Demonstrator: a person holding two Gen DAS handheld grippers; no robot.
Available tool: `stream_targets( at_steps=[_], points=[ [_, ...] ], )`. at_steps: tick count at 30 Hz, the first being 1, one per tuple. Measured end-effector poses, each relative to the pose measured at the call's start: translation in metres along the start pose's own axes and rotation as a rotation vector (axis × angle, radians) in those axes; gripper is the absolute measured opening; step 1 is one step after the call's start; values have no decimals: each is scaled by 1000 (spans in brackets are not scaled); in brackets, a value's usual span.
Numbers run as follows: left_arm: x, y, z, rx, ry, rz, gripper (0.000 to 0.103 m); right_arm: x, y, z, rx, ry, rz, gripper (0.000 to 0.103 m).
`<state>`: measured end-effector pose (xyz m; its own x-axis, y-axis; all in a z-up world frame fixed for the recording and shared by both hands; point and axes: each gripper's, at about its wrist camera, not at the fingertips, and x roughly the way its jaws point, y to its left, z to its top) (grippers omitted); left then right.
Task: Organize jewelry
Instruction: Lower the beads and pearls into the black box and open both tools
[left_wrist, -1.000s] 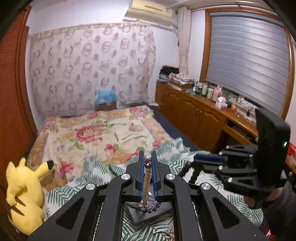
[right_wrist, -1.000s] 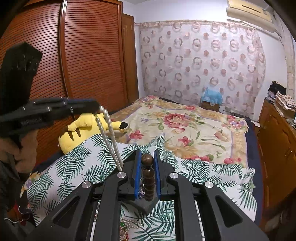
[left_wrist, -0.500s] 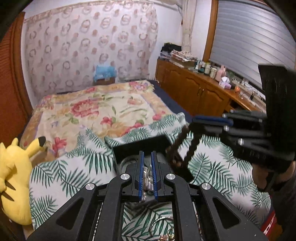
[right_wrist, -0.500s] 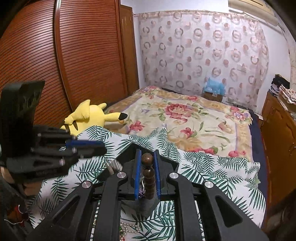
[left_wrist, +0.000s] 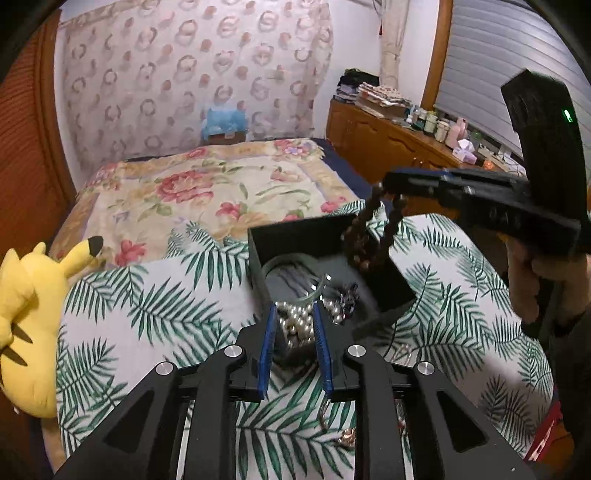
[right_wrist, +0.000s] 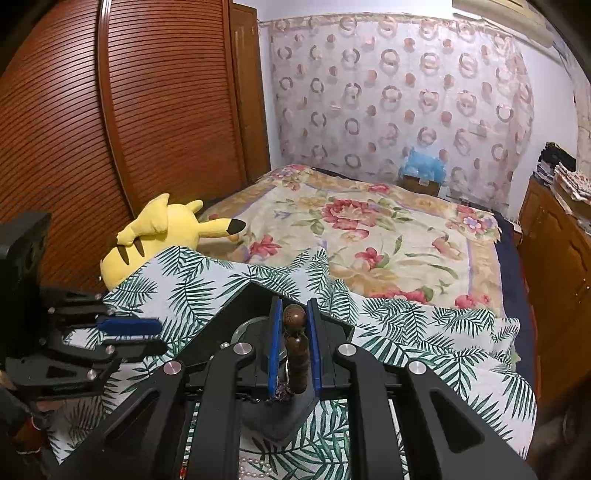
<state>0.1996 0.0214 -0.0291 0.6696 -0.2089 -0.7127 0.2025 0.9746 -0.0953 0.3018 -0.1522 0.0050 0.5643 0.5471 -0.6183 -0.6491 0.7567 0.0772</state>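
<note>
A black box sits on the palm-leaf cloth and holds a clear bangle and a small dark trinket. My left gripper reaches into it. Its jaws are opening, and the pearl strand lies piled between the parted pads, resting in the box. My right gripper is shut on a brown wooden bead bracelet. In the left wrist view that bracelet hangs from the right gripper over the box's right side. The left gripper shows at the left of the right wrist view.
A yellow plush toy lies at the cloth's left edge against a wooden wardrobe. Loose jewellery lies on the cloth near me. A floral bedspread stretches beyond. A dresser with bottles runs along the right.
My left gripper came down with the pearl strand into the black box and its pads have parted. My right gripper lowered the brown beads toward the box.
</note>
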Motion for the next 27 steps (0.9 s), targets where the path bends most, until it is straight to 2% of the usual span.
stream_targets(
  at_steps=[7,9,14,19,27],
  points=[
    [3,-1,-11,0,19,-2,26,10,-6,2,22,17,13,16],
    [4,-2,-16,0,28,-4,31,10,-7,0,29,11,28,16],
    [8,-5,-27,-2,50,-8,32,2,-6,-6,42,2,33,16],
    [11,-9,-39,-3,75,-20,38,-21,-6,-29,57,-8,17,16],
    [12,-20,-55,19,94,-34,46,-50,7,-87,65,41,-13,16]
  ],
)
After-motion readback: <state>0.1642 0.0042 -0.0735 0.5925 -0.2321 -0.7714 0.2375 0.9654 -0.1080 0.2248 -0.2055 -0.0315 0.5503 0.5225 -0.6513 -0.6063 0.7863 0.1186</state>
